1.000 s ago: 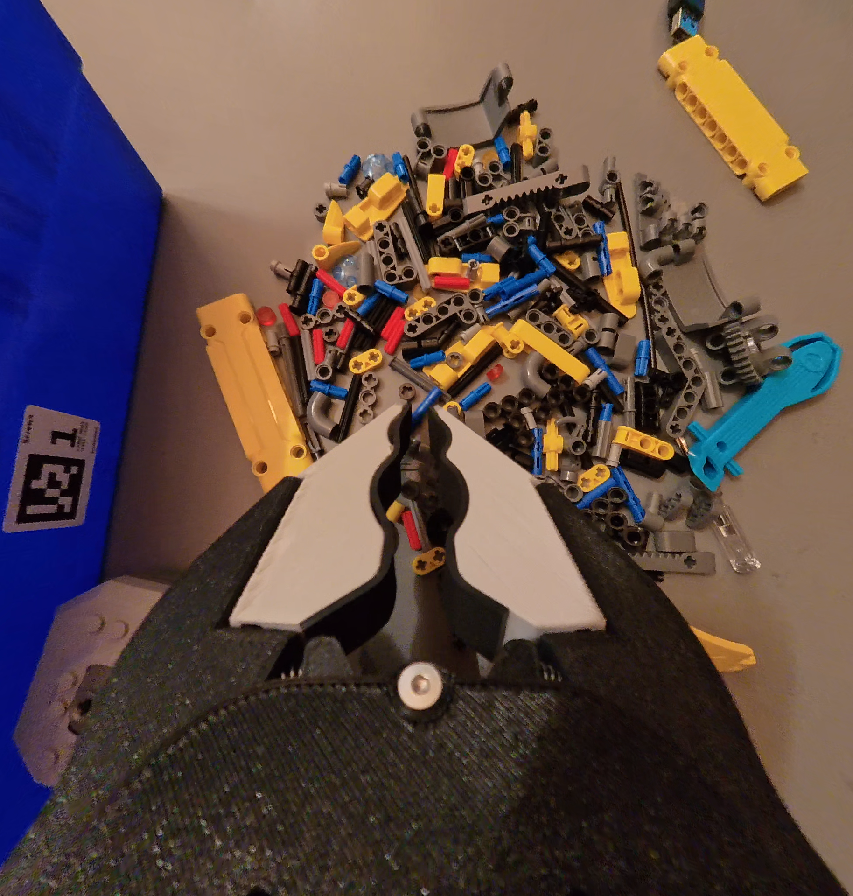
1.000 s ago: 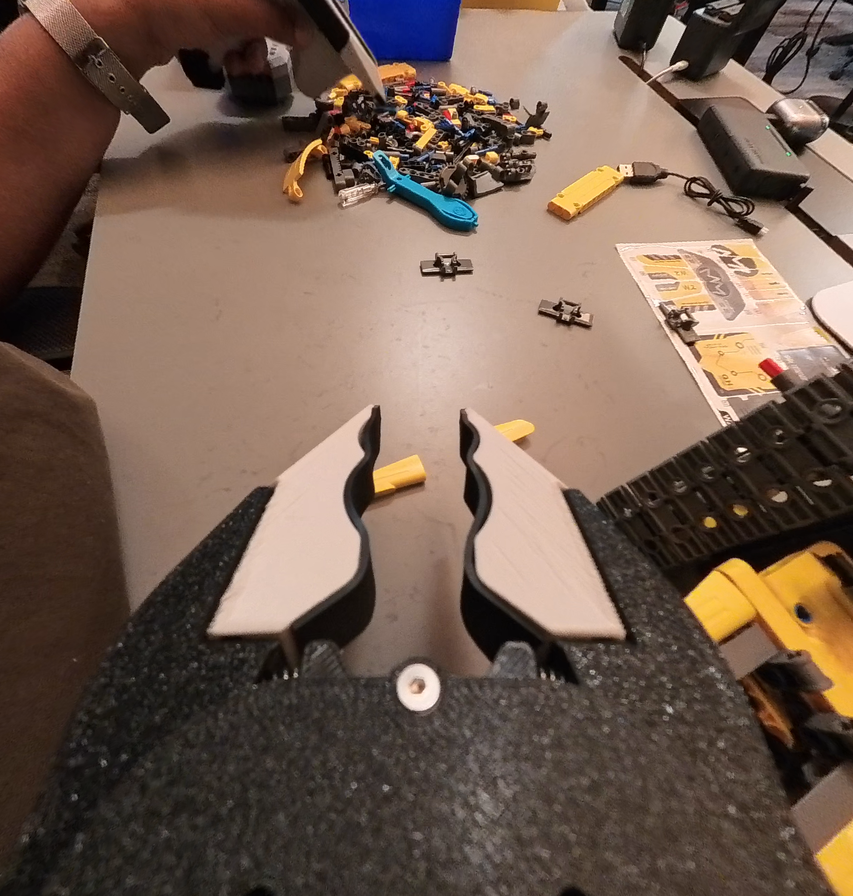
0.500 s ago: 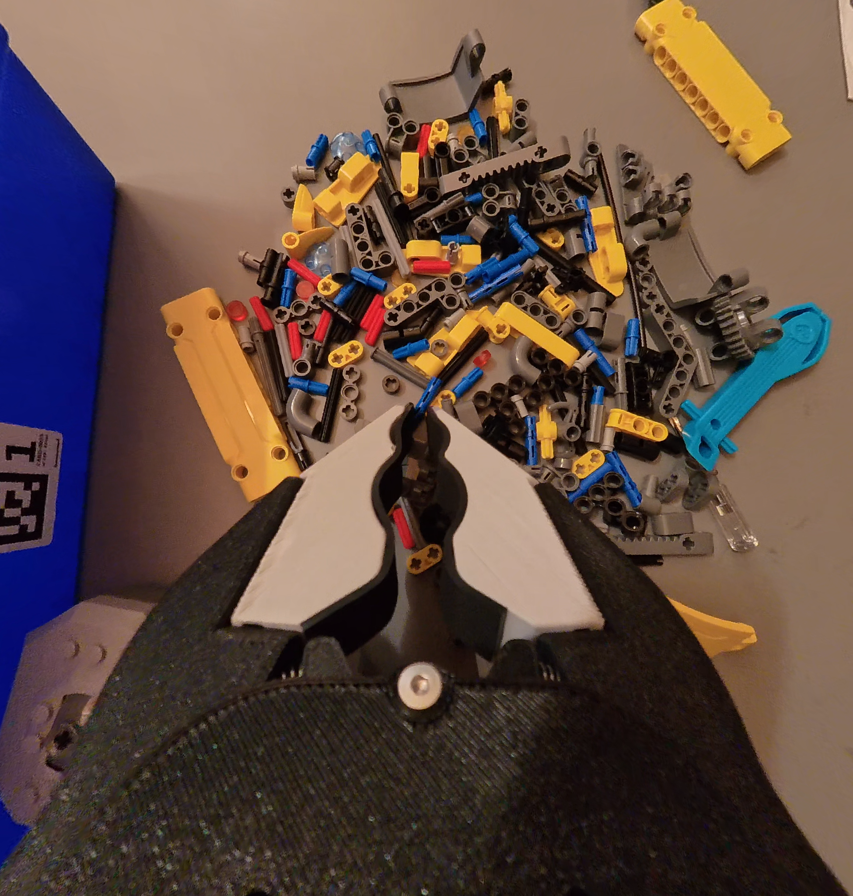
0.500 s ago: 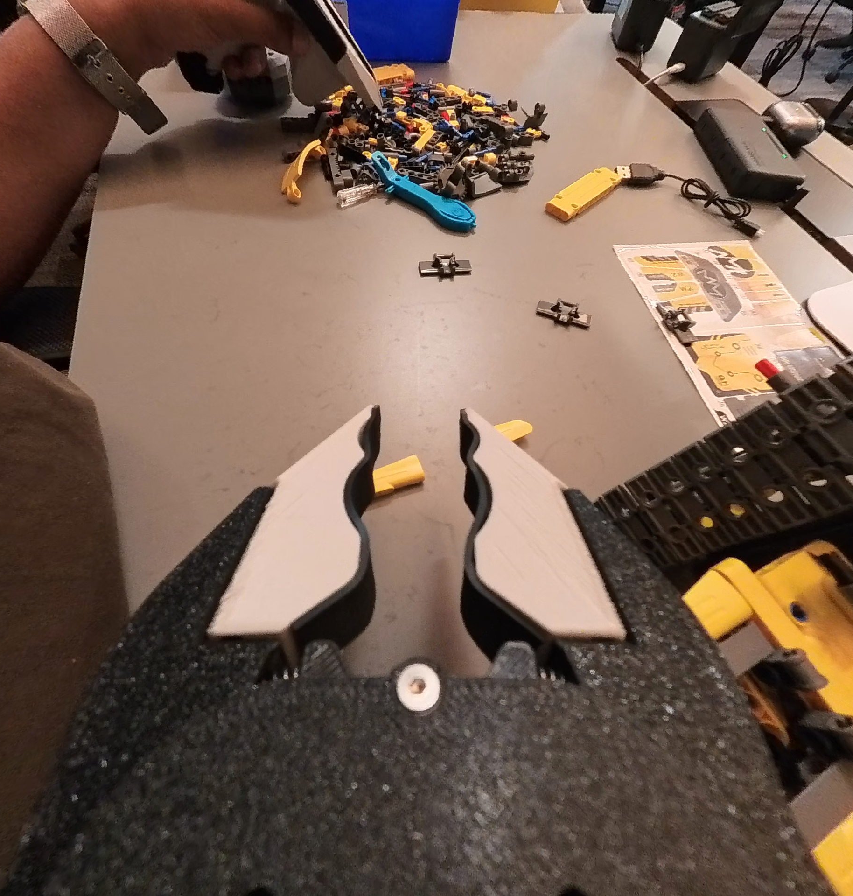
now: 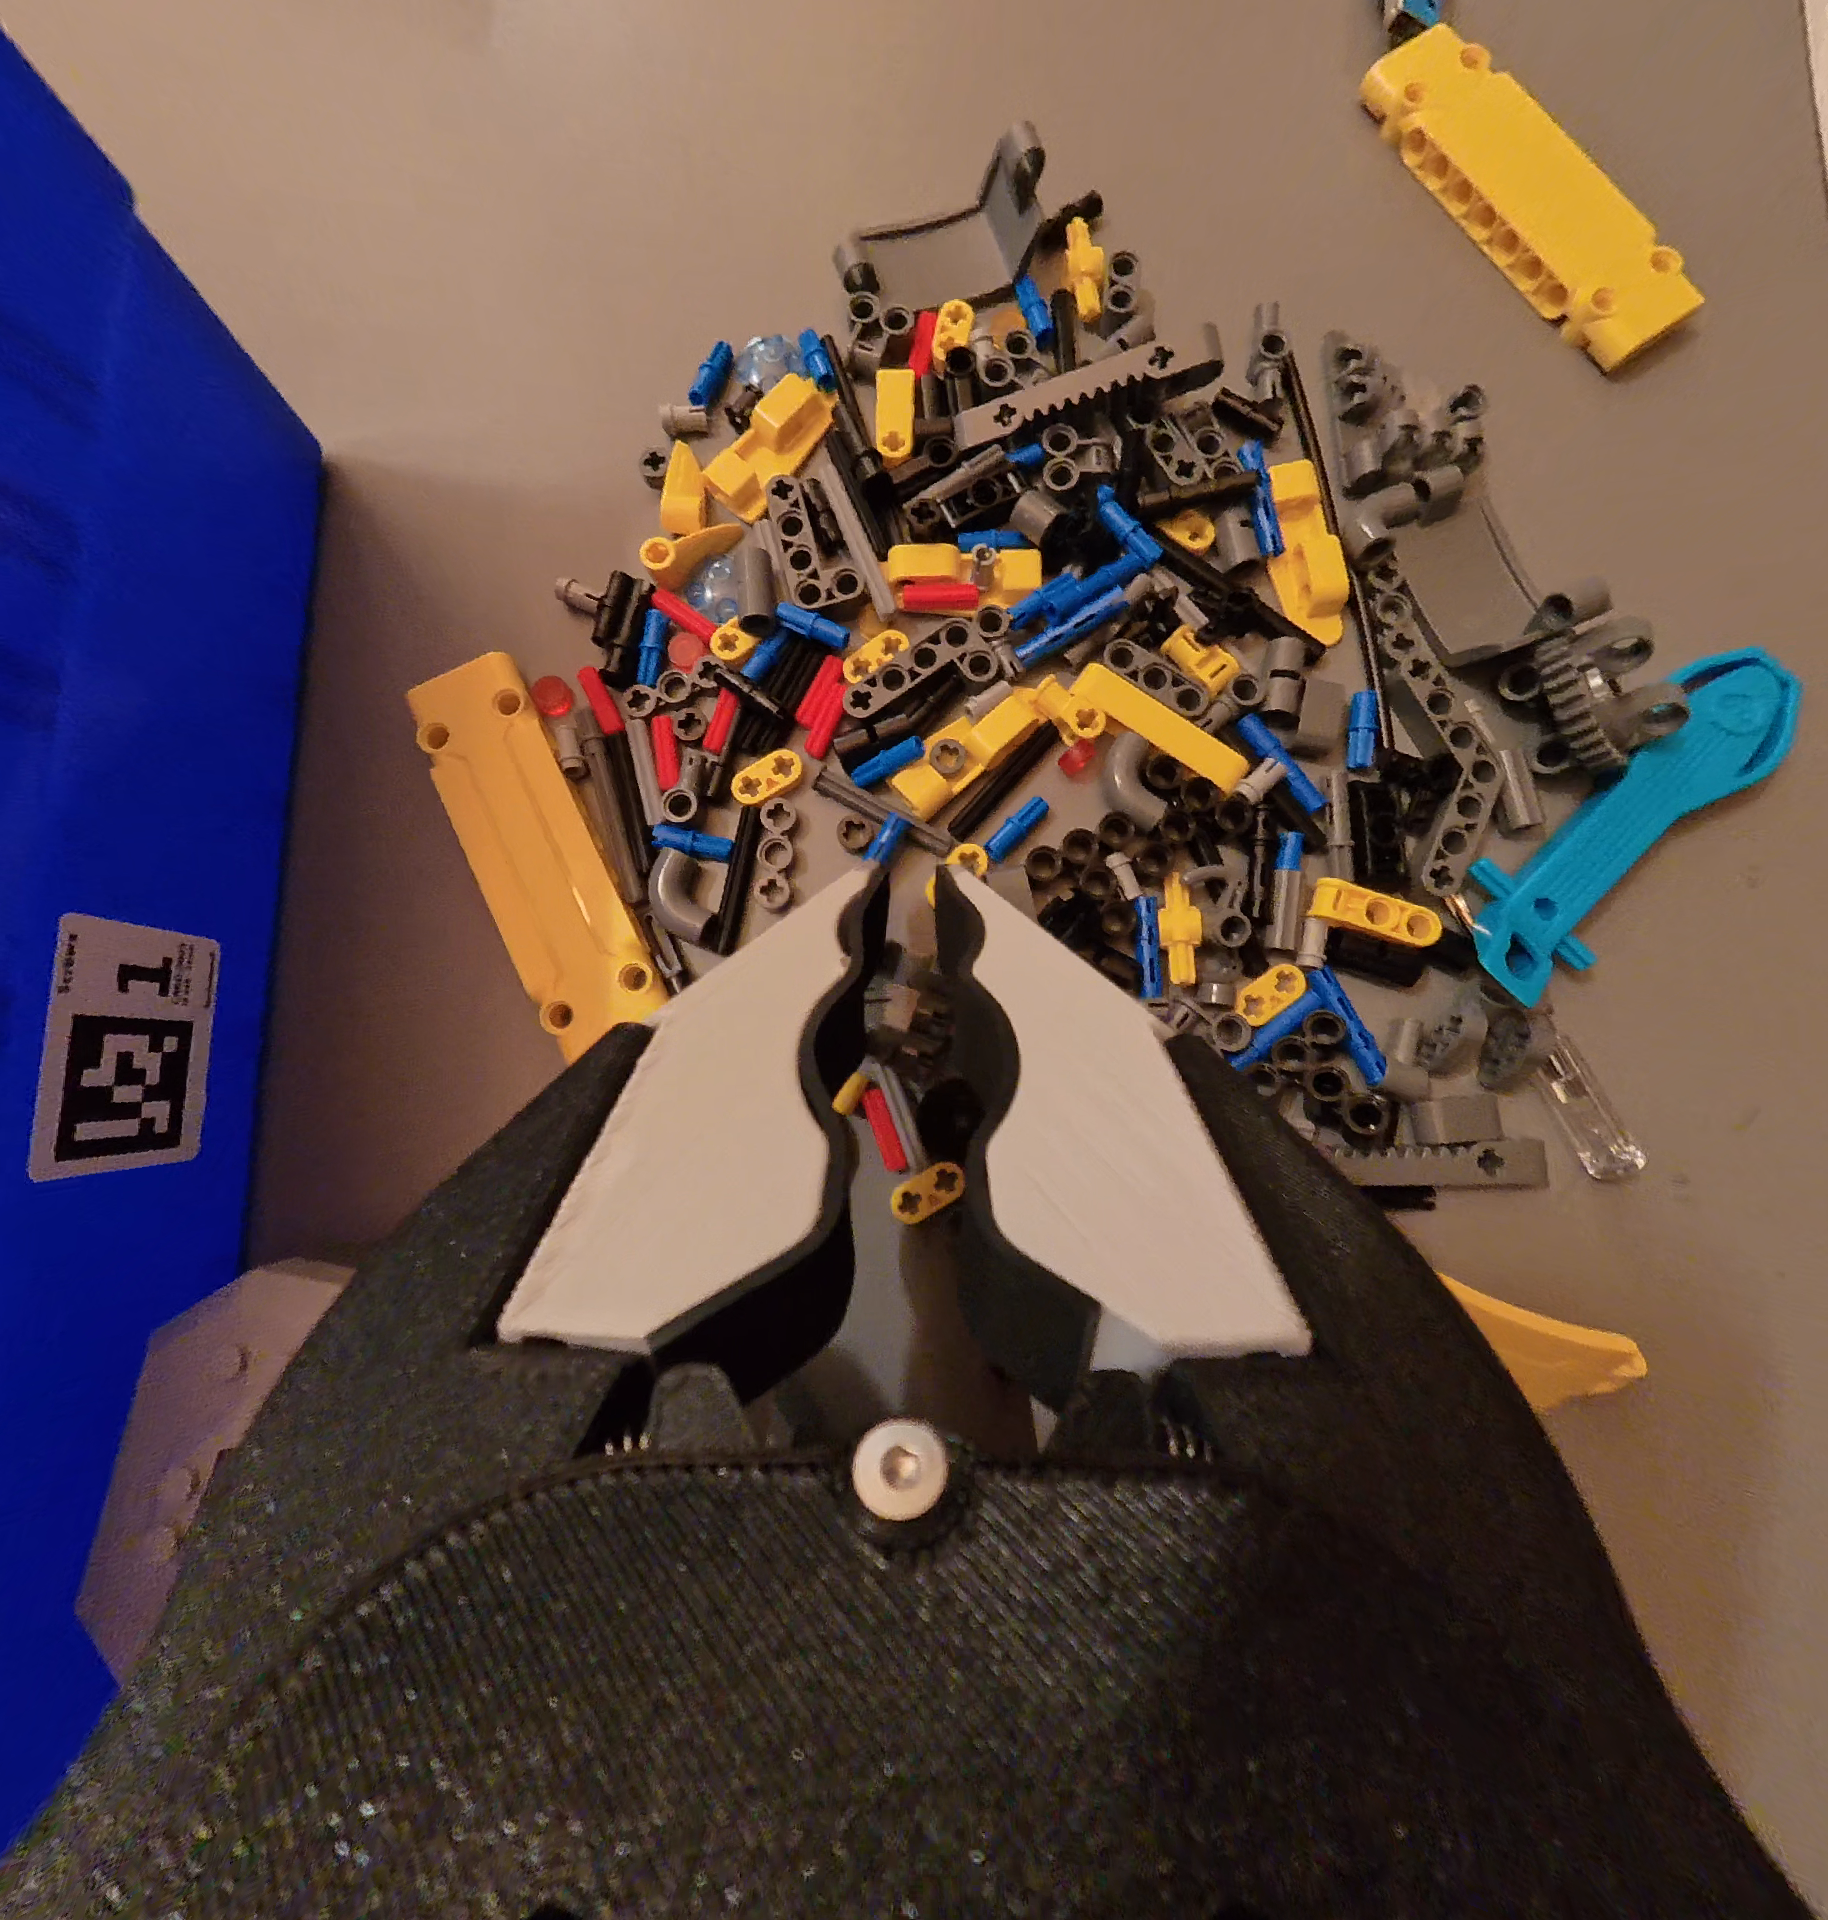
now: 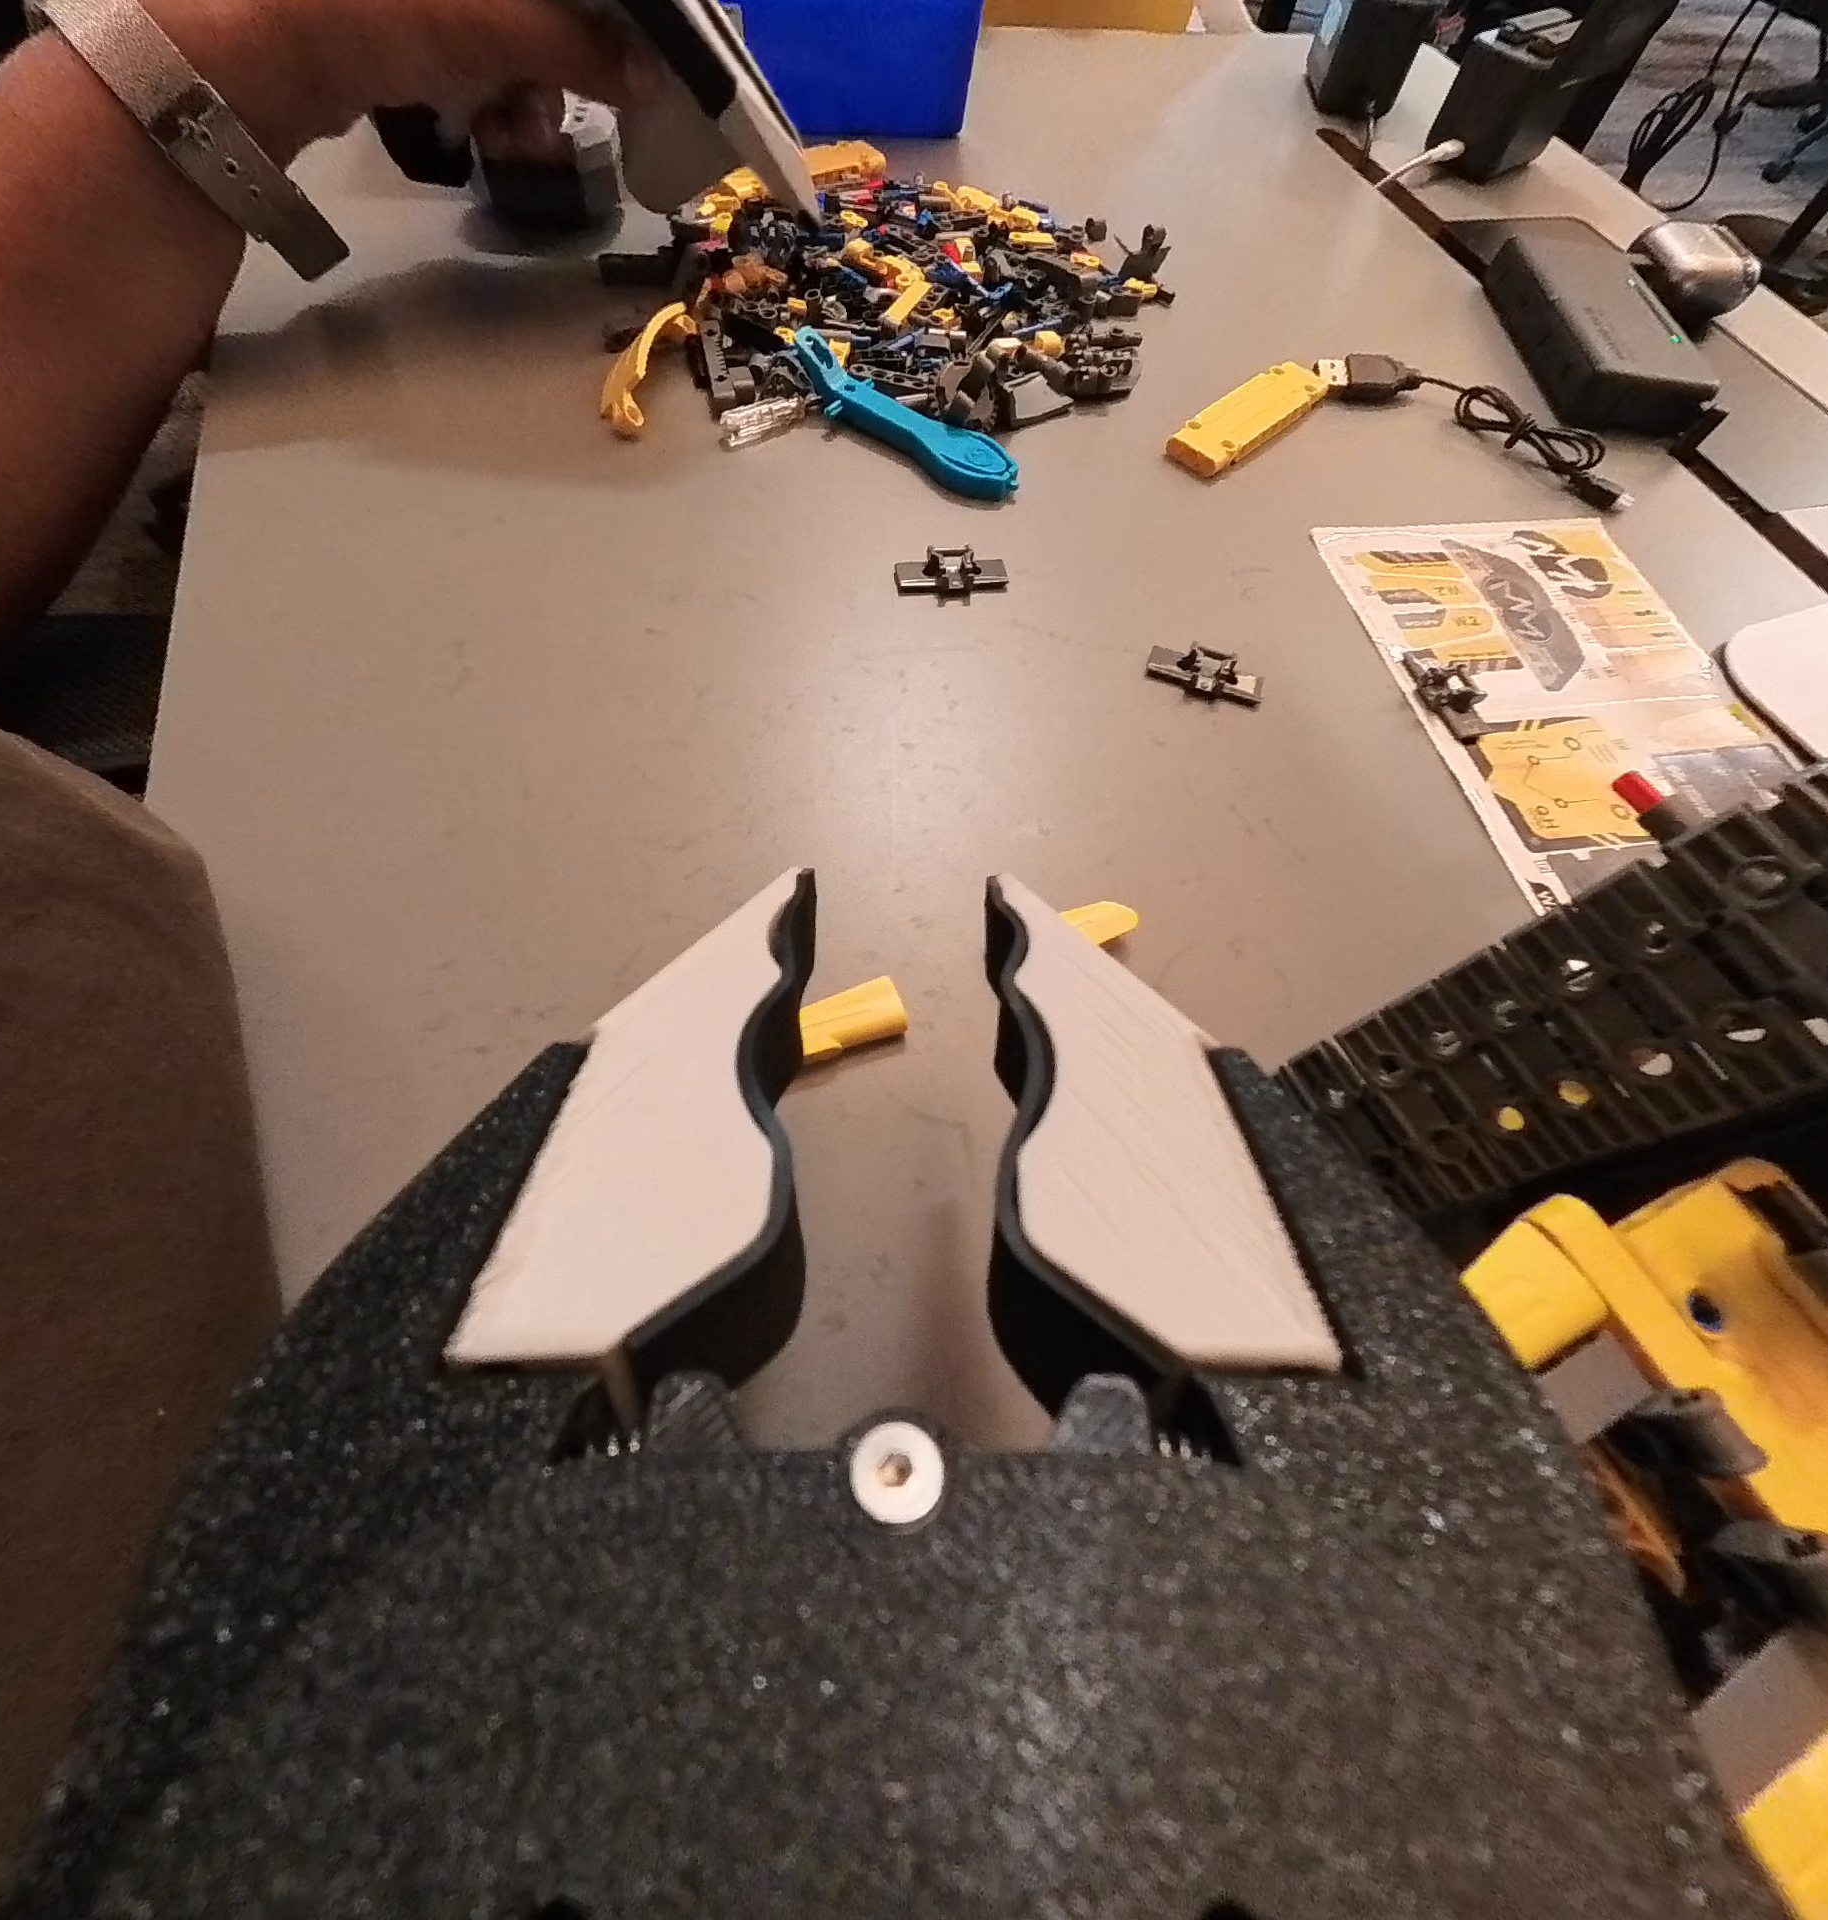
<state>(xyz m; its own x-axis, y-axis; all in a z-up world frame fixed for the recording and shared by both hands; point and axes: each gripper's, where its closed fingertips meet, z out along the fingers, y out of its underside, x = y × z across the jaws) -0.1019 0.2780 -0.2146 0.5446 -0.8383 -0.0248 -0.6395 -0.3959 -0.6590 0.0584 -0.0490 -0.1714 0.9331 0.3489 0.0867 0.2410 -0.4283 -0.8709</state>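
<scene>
My left gripper hangs over the near edge of a pile of small yellow, blue, red, grey and black building pieces. Its jaws are closed to a narrow slit, and I cannot tell whether a piece is pinched. It also shows in the right wrist view, held by a person's hand above the pile. My right gripper is open and empty, low over the grey table. Two small yellow pieces lie just under its tips.
A blue bin stands left of the pile, with a grey block near it. Long yellow panels and a teal tool edge the pile. Right of my right gripper are a yellow tracked model, a printed sheet, black track links and a cable. The left gripper's tips are roughly 35 cm from the right gripper's. My right tips are about 45 cm from the grey block, my left tips only 15 cm.
My left gripper drifted slightly over the pile and came back, keeping the same narrow slit between its jaws. My right gripper has not moved.
</scene>
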